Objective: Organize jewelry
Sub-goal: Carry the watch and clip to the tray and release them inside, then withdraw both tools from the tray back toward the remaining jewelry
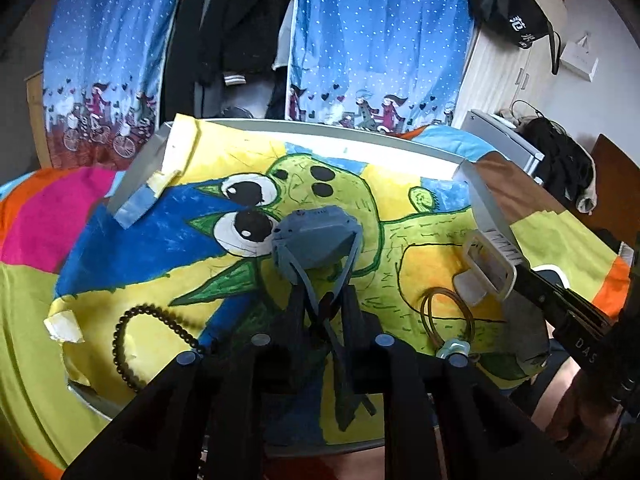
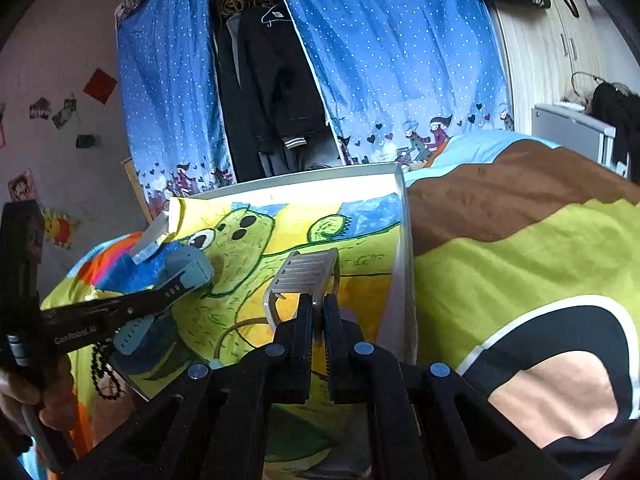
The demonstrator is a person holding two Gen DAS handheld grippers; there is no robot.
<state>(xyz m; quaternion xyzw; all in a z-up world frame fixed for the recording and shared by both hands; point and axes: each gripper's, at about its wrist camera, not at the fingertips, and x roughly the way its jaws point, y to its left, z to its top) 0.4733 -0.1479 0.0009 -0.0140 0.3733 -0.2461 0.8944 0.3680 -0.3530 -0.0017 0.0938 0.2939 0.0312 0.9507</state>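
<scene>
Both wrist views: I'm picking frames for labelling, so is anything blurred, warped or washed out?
Left wrist view: sharp centre, fisheye bends the white tray rim, and the black bead bracelet stays legible. Right wrist view: glare bleaches the tray's far wall; the silver metal watch band is crisp; corners go dark.

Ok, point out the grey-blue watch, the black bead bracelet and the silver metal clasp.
Grey-blue watch [image 1: 316, 236]: left wrist view, on its case.
Black bead bracelet [image 1: 120, 340]: left wrist view, on the loop's left side.
Silver metal clasp [image 2: 306, 274]: right wrist view, on its ribbed plate.
</scene>
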